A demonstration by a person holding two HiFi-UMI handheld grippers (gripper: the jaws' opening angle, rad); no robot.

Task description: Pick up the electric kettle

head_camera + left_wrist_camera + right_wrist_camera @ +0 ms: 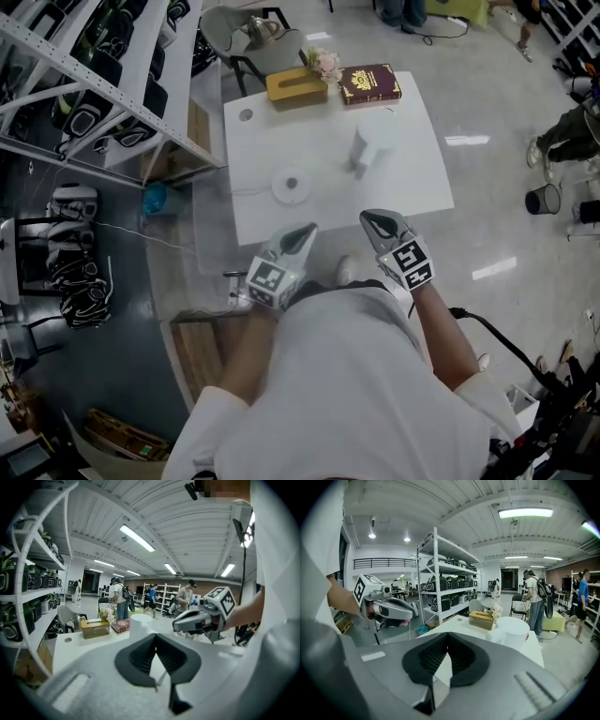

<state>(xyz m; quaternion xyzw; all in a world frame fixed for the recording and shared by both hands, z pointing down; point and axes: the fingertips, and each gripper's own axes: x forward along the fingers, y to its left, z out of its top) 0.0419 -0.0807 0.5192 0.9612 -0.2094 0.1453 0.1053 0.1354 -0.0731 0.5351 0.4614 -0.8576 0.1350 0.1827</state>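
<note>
The white electric kettle (368, 148) stands upright right of centre on the white table (412, 187); it also shows as the kettle (140, 626) and the kettle (513, 631) in the gripper views. Its round white base (291, 184) lies apart from it, to its left. My left gripper (300, 232) hovers at the table's near edge, jaws together and empty. My right gripper (380, 223) is beside it, just short of the kettle, also shut with nothing held. Their closed tips appear as the left gripper (155, 635) and the right gripper (446, 634).
A yellow tissue box (296, 84), a flower bunch (325, 64) and a dark red book (369, 83) line the table's far edge. Metal shelving (94, 84) with headsets stands left, and a grey chair (248, 37) stands behind the table. People stand in the background.
</note>
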